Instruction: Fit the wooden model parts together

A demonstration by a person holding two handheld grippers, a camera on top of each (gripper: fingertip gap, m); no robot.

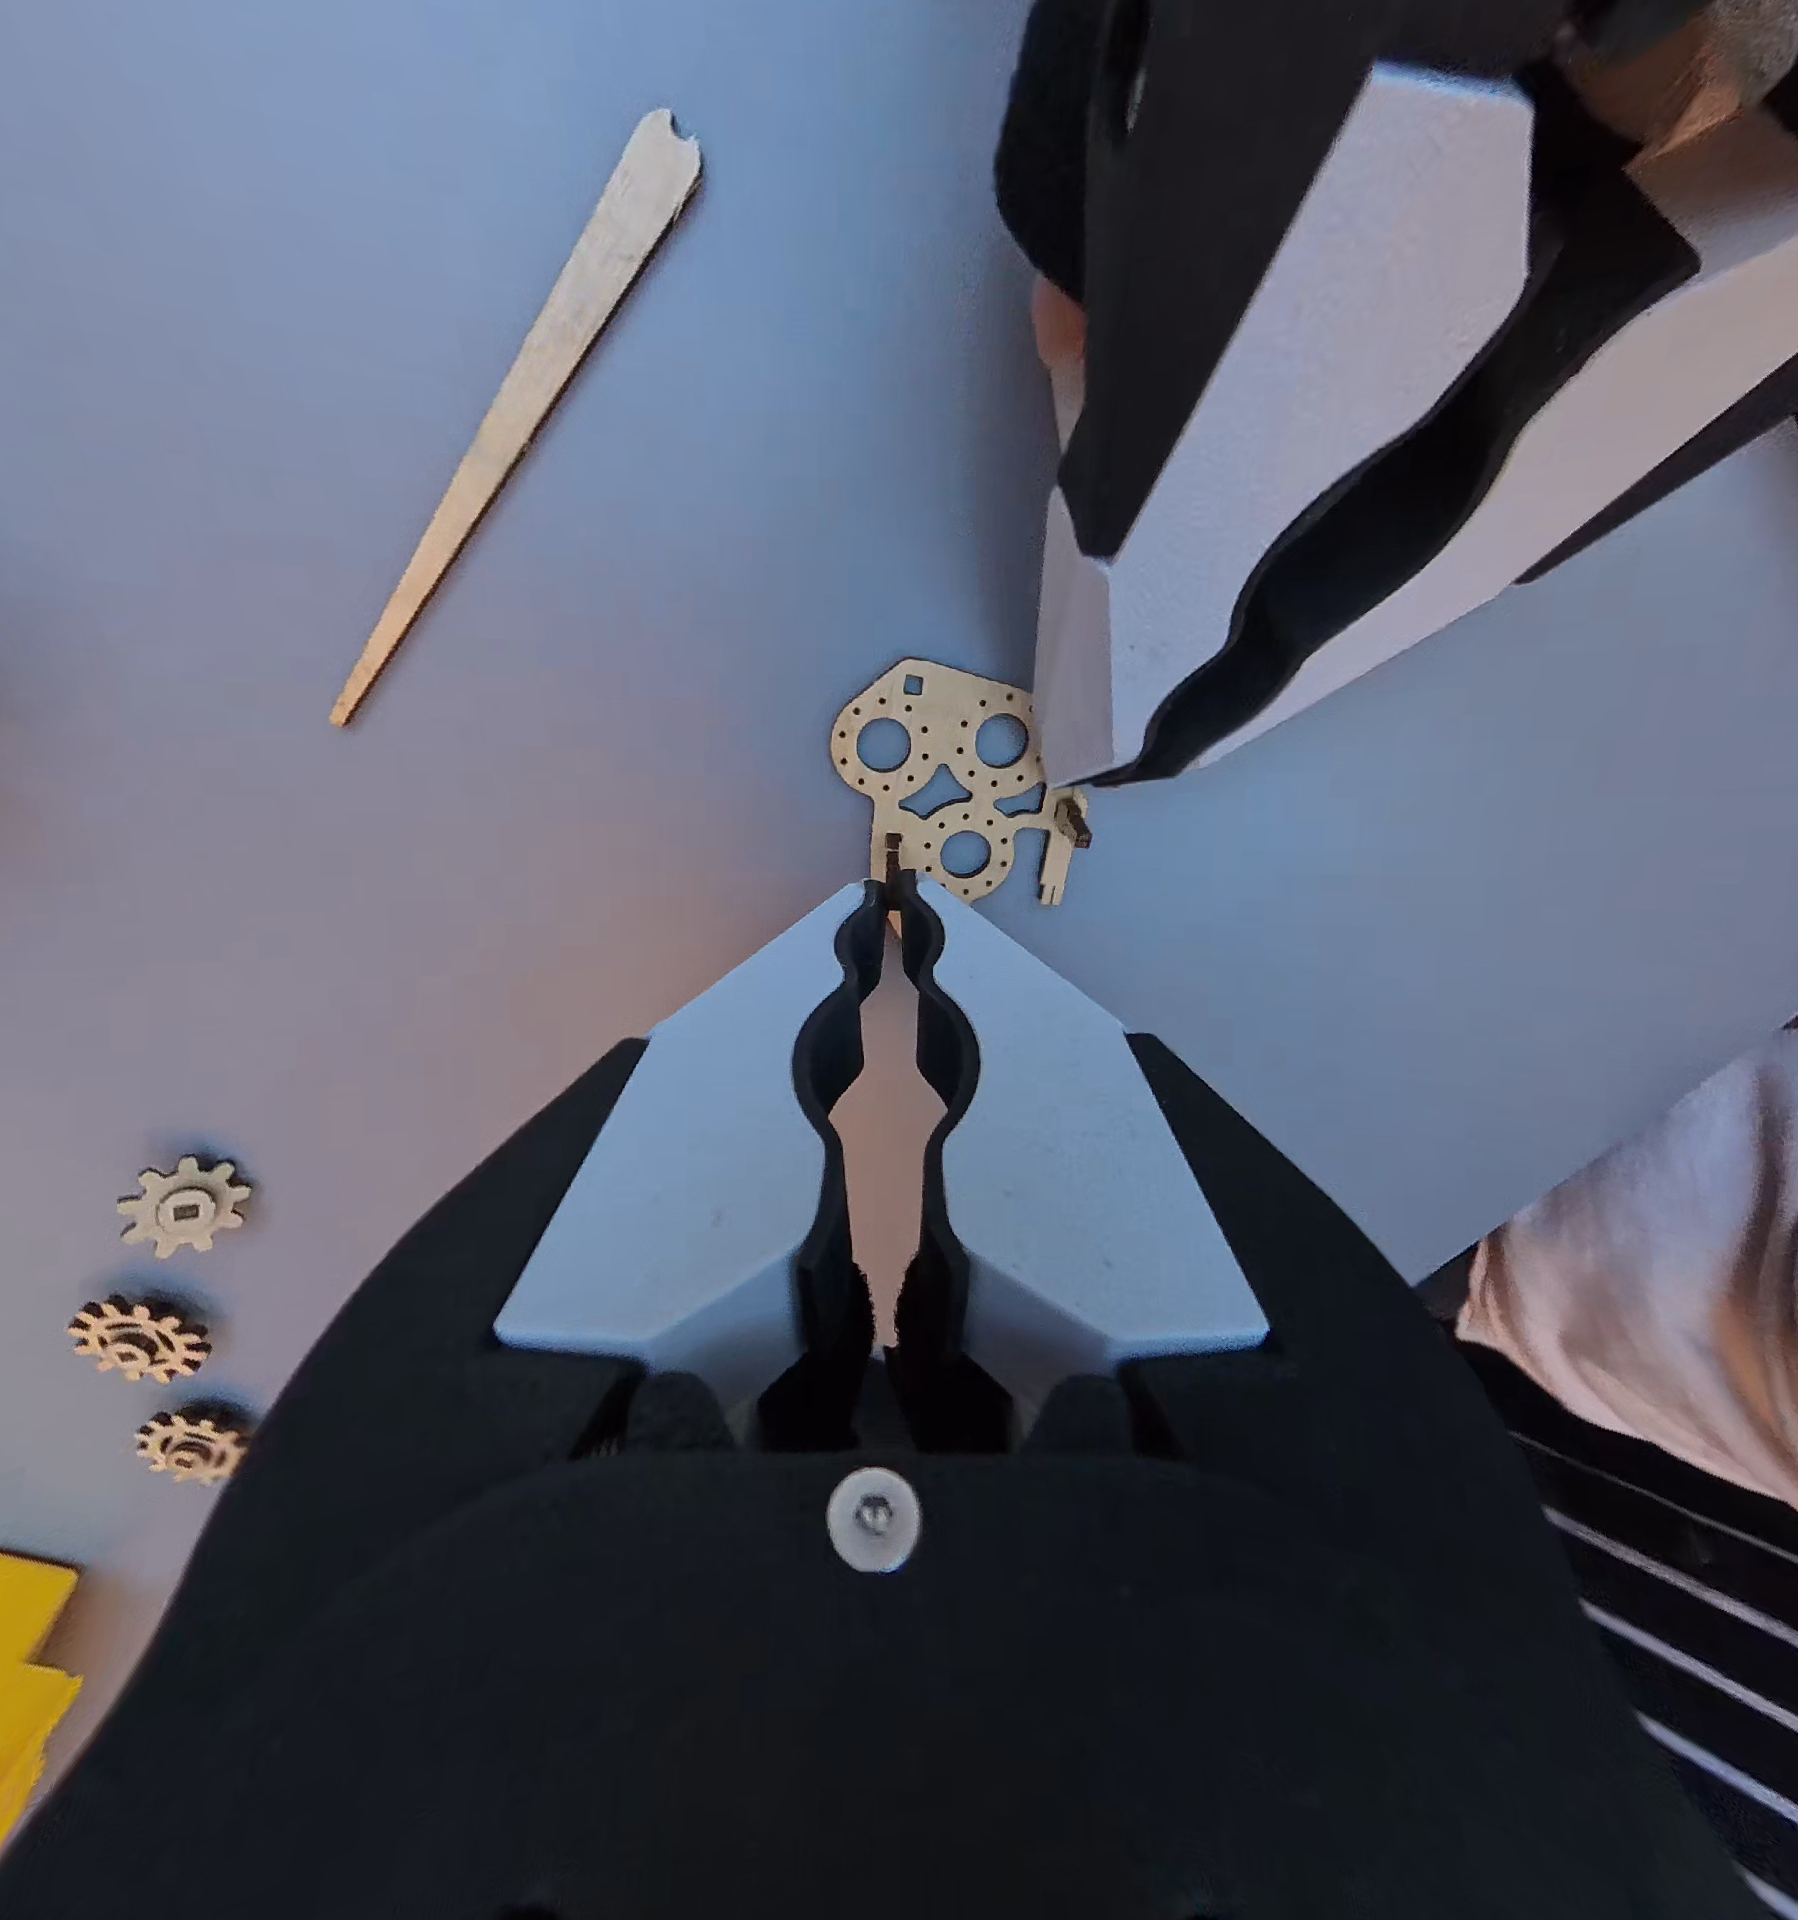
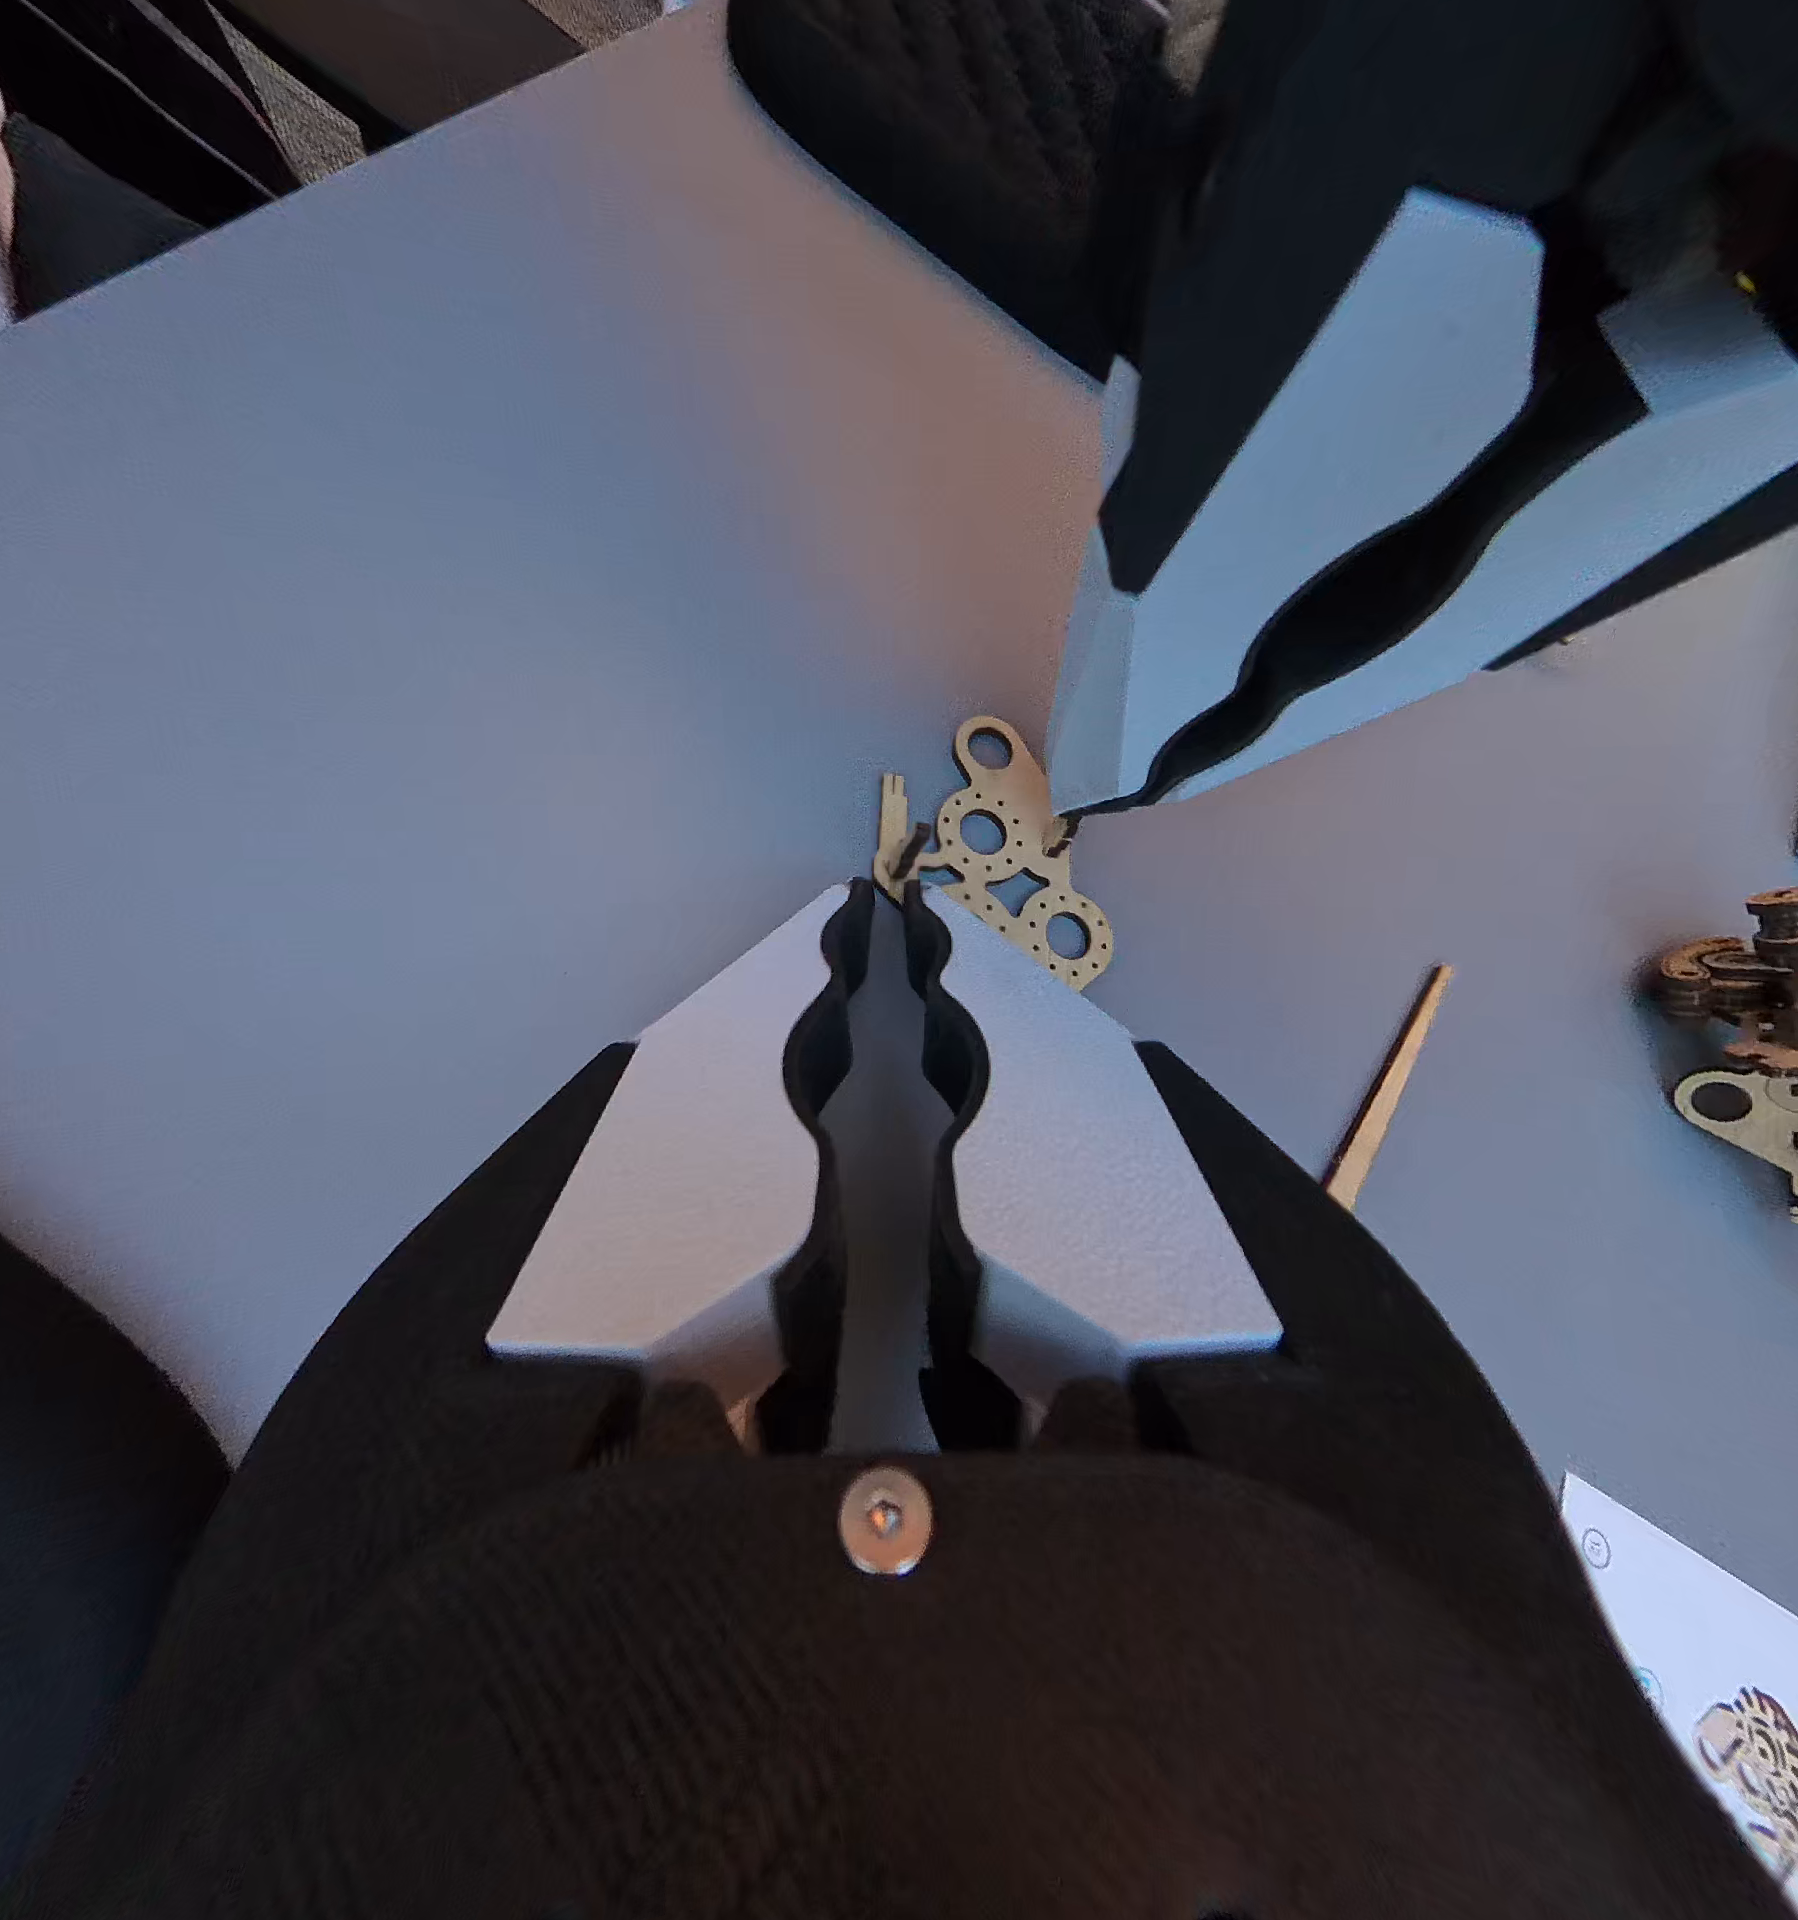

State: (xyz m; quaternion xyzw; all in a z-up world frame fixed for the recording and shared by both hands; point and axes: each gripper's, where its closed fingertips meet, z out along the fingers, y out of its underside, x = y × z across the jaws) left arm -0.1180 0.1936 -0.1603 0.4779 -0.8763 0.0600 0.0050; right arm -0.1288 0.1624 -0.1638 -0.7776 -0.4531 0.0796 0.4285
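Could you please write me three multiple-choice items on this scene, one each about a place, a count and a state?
1. Where do the wooden gears lie?
A. On the table, to the left of the left gripper
B. Stacked on one another
C. Inside a box

2. How many gears show in the left wrist view?
A. Two
B. Three
C. Five

3. The perforated plate is:
A. Lying untouched
B. Pinched at its edges by the left gripper and the right gripper
C. Snapped in two

Answers:
1 A, as they sit apart in a loose column on the bare surface.
2 B, as three toothed discs are visible.
3 B, as both pairs of fingertips close on its rim from opposite sides.
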